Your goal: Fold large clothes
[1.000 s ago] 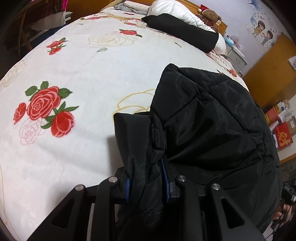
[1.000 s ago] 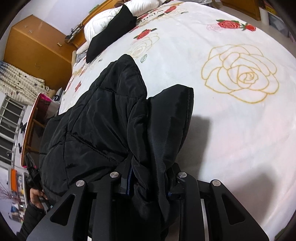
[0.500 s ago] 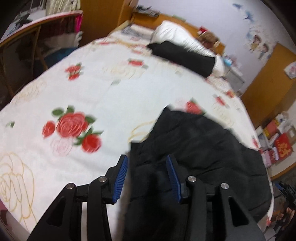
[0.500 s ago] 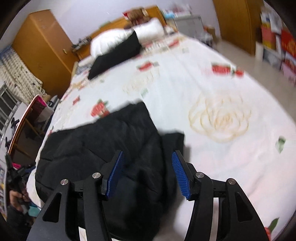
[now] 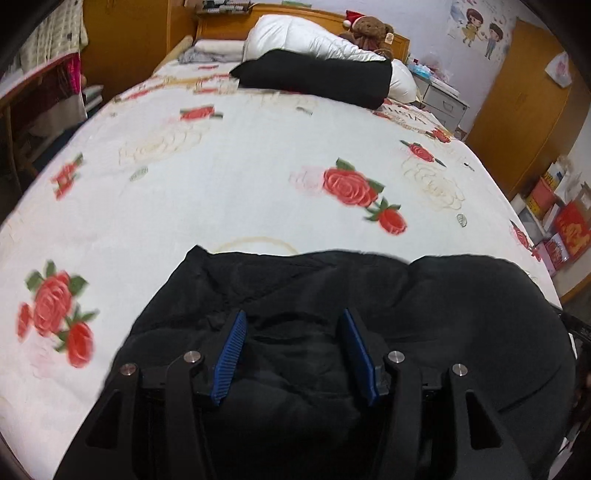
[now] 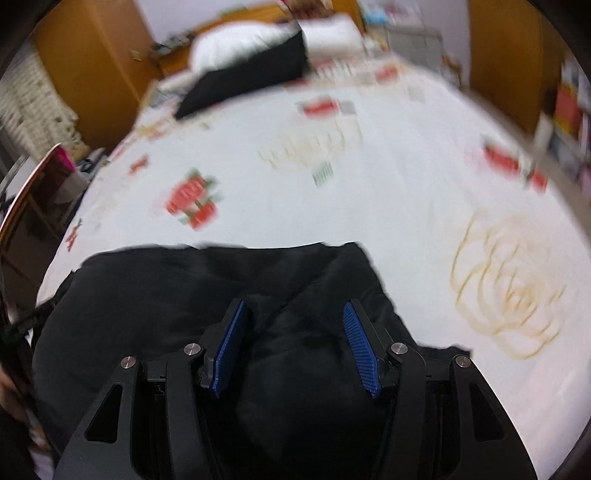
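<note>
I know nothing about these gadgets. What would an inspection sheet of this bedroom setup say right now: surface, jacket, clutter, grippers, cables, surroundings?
Surface: bed with a white rose-print bedspread, mostly bare.
Job's things: black padded jacket lying folded at the near edge of the bed, released by both grippers.
Clutter: black pillow and white duvet at the headboard, teddy bear in a Santa hat.
Grippers: left gripper open above the jacket, its jaws just opened; right gripper open above the jacket too; nothing pinched between the blue pads.
Cables: nothing seen.
Surroundings: wooden wardrobe, small drawer unit, cartoon wall stickers, red boxes on the floor.
</note>
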`<state>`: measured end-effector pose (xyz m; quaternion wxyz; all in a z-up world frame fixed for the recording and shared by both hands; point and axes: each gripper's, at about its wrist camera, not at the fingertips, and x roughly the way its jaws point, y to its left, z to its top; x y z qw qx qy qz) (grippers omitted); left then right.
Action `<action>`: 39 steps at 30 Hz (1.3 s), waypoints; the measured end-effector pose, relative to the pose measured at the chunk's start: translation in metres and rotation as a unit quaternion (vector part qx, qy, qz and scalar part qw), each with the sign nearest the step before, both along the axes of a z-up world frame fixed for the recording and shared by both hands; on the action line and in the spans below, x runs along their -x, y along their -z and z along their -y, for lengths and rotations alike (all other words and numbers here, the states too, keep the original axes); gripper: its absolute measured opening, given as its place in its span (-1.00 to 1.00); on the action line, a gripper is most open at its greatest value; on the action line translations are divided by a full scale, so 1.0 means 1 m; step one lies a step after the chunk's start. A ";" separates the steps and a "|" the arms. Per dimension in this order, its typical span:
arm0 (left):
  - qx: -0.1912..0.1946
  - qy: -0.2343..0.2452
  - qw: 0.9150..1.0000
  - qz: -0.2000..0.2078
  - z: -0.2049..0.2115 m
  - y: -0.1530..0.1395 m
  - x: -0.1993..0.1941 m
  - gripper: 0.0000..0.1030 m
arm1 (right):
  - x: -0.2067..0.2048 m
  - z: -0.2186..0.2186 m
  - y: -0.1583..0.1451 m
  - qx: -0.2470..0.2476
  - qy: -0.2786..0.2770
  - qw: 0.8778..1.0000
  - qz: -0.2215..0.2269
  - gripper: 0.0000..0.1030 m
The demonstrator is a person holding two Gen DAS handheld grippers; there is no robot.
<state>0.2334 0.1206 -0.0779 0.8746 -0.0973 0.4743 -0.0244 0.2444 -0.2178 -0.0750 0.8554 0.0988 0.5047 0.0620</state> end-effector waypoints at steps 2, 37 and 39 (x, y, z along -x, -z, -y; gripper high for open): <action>0.014 -0.008 1.000 0.012 -0.003 0.008 0.004 0.11 | -0.003 0.005 0.014 -0.016 0.009 1.000 -0.008 0.07; -0.019 0.079 0.995 0.050 0.077 -0.056 0.125 0.12 | 0.143 -0.062 -0.055 0.060 -0.057 0.993 0.080 0.07; -0.026 0.075 0.996 0.035 0.085 -0.040 0.123 0.18 | 0.141 -0.062 -0.038 0.069 -0.059 0.994 0.056 0.07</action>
